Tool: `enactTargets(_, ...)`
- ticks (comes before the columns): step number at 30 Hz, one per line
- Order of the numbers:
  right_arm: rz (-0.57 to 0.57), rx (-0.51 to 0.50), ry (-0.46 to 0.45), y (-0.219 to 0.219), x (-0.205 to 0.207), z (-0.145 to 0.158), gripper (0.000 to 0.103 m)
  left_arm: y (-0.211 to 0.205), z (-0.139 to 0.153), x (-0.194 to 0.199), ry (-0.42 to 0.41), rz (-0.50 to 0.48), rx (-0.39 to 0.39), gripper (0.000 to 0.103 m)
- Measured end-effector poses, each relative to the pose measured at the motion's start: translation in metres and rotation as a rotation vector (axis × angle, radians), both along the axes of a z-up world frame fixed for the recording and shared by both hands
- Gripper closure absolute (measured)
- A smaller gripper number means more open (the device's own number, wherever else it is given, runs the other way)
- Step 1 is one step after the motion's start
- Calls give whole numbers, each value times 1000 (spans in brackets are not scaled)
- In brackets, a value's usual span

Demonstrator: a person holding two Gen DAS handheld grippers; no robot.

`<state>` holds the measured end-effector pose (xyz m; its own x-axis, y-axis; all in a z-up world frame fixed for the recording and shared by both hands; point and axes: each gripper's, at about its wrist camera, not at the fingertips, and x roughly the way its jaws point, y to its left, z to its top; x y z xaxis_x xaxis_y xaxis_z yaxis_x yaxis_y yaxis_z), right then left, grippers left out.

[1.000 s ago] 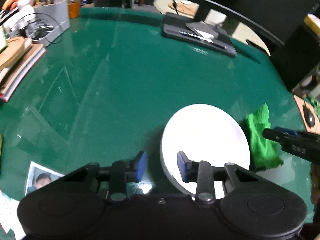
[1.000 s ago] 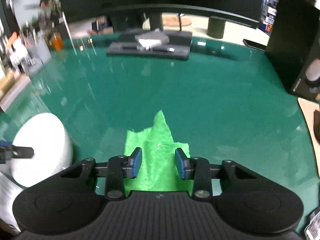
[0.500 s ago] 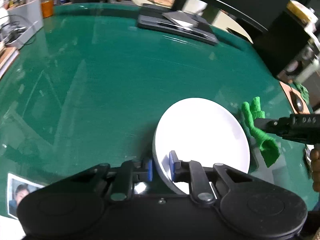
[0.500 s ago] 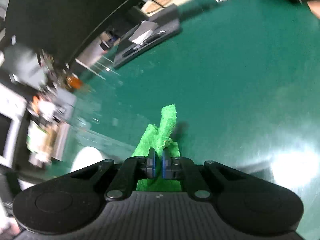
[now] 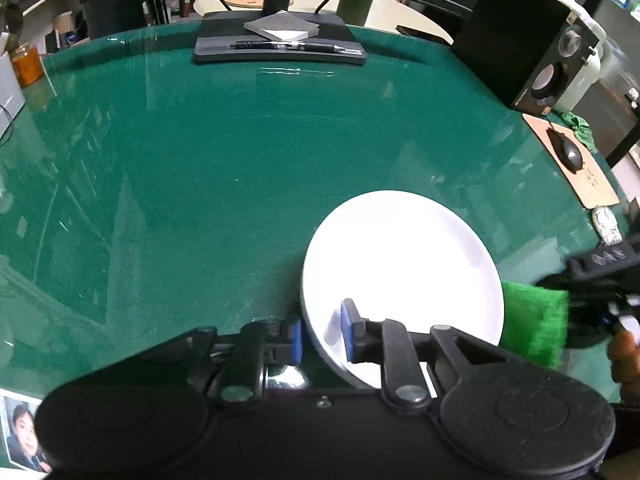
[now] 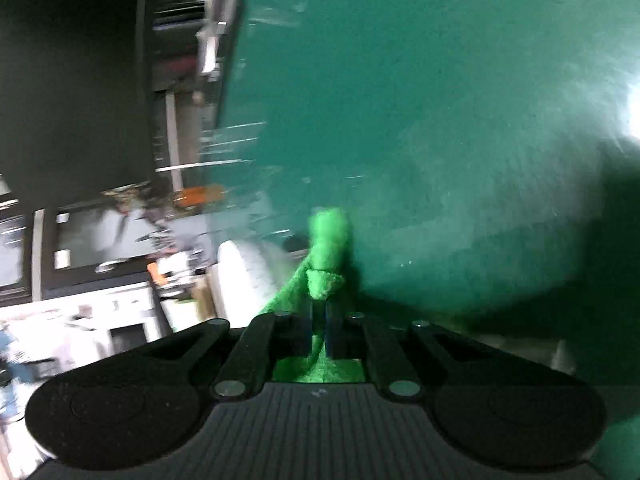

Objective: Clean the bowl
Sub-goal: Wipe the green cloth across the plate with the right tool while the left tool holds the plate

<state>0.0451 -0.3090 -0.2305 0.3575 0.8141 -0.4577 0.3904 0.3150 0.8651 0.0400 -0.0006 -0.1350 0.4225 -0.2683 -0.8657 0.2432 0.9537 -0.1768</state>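
— Nearest in the left wrist view?
— Left gripper [image 5: 322, 336], blue pads [image 5: 347, 334] clamped across the near rim of the white bowl [image 5: 400, 272], one pad outside the wall, one inside. Log hint of a slight easing apart, yet pads pressed on the rim in the frame.
— Bowl's attitude?
— Round, so no long axis of its own. Tilted, near rim raised in the grip, open face turned up and a little toward the camera; whether the far rim touches the green table [image 5: 200, 168] cannot be told.
— Just right of the bowl?
— Green cloth [image 5: 534, 326], touching or nearly touching the bowl's right edge, hanging from the right gripper [image 5: 576, 312], with a bit of a hand [image 5: 626, 354] at the frame edge.
— Right wrist view?
— Blurred. Right gripper [image 6: 319, 330] closed tight on the green cloth [image 6: 326, 248], cloth bunched into a roll, long axis straight ahead along the fingers. White bowl [image 6: 244, 276] left of it, just beside.
— Farther back?
— Mouse [image 5: 568, 151] on a tan pad [image 5: 588, 184] at right, black speaker [image 5: 532, 40] behind, dark monitor base [image 5: 280, 46] with papers at the far edge.
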Motion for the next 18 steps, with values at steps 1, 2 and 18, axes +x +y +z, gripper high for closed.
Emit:
enactTargets(1, -22, 6, 14, 1, 5, -3, 97, 0, 0, -1, 1, 0, 0, 82)
enactTargets(2, -44, 9, 20, 1, 9, -3, 97, 0, 0, -2, 1, -1, 0, 82)
enactTargets(18, -61, -37, -38, 3, 22, 15, 96, -2, 0, -1, -4, -17, 7, 81)
